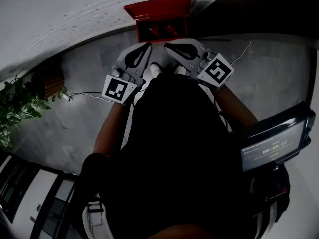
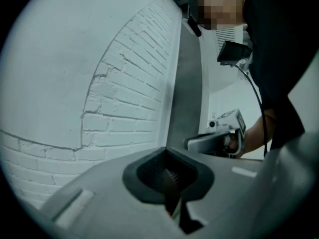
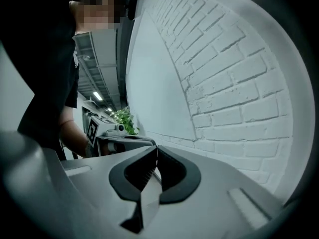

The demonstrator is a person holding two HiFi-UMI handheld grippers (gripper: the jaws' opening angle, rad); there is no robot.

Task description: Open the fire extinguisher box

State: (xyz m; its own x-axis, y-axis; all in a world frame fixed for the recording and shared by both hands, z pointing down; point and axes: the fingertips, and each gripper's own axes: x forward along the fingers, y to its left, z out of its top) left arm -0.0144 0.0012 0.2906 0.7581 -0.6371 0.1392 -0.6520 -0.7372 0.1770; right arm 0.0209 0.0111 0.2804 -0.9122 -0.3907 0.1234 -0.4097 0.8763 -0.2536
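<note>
The red fire extinguisher box (image 1: 158,14) stands on the grey floor against the white brick wall (image 1: 65,14). Its lid is raised and red shapes show in the dark inside. Both grippers are held up in front of the person's chest, short of the box and touching nothing. My left gripper (image 1: 145,47) has its jaws together with nothing between them, as its own view confirms (image 2: 167,151). My right gripper (image 1: 168,46) is likewise shut and empty (image 3: 156,148). Each gripper view faces the brick wall and catches the other gripper beside it; neither shows the box.
A leafy plant (image 1: 15,103) stands at the left, with a brown slatted object (image 1: 47,81) beside it. A thin cable (image 1: 84,94) runs across the floor. A screen device (image 1: 274,146) sits at the person's right side.
</note>
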